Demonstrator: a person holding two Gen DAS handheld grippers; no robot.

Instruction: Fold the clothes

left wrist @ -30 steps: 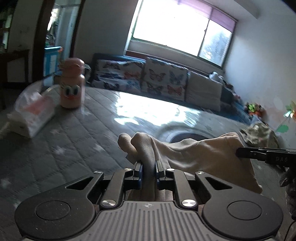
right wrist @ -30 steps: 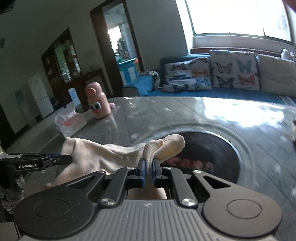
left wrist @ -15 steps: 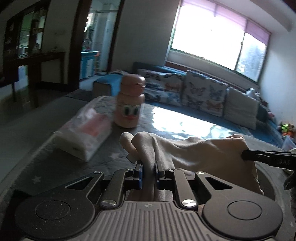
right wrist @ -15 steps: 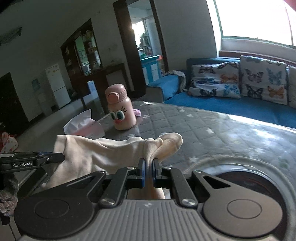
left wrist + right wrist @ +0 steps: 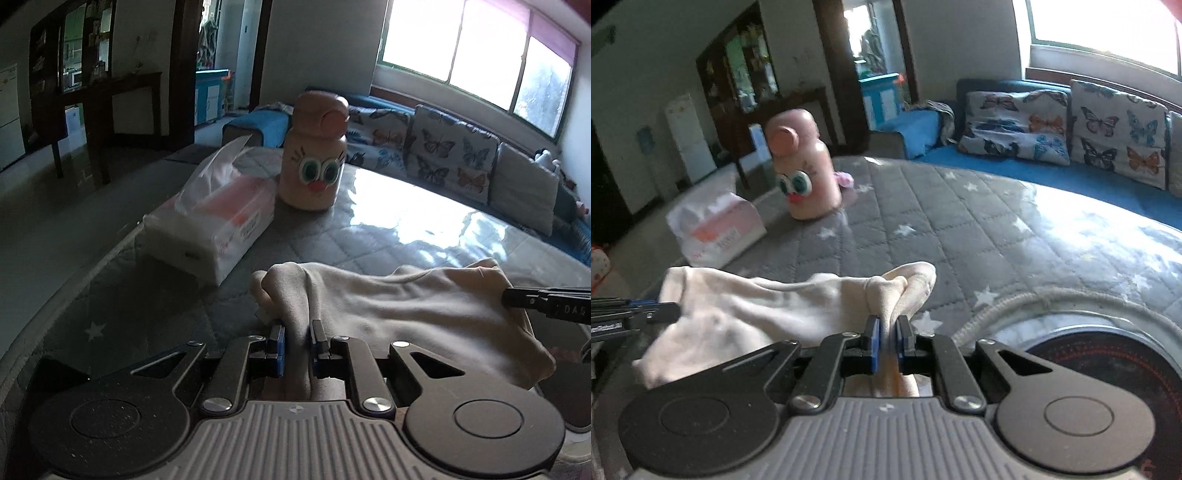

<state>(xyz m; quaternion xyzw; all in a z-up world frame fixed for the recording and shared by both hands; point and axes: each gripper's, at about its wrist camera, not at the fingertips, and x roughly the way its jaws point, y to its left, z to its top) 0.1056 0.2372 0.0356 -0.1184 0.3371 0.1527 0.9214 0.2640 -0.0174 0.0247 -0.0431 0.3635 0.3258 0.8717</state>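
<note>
Both tools are carrying the cream garment [image 5: 399,306] across the quilted bench [image 5: 388,236], and the scene ahead of them is shifting fast. A second ago the left hand-held gripper [image 5: 297,345] was looking out over the open middle of the quilt, with the pink bottle [image 5: 314,155] and the tissue pack [image 5: 210,229] small and far off to its left; now both are standing large, just ahead of its fingertips. The right hand-held gripper [image 5: 887,341] is showing the same swing — the dark round inset [image 5: 1108,365] in the bench, which was sitting dead ahead of it, is now lying low at its right.

The grips themselves are not changing. Each hand-held gripper is clamped on a bunched corner of the cloth, a knob of fabric poking out beyond the blue pads, and the garment is hanging stretched between the two, its lower edge drooping toward the quilt below the fingers.

For the folding, I judge this to be a carry — the held edge is being swept over, either to lay the cloth out or to bring one half across the other. Which of the two the pictures are not settling. The bottle and tissue pack are crowding the space ahead of the left tool.
</note>
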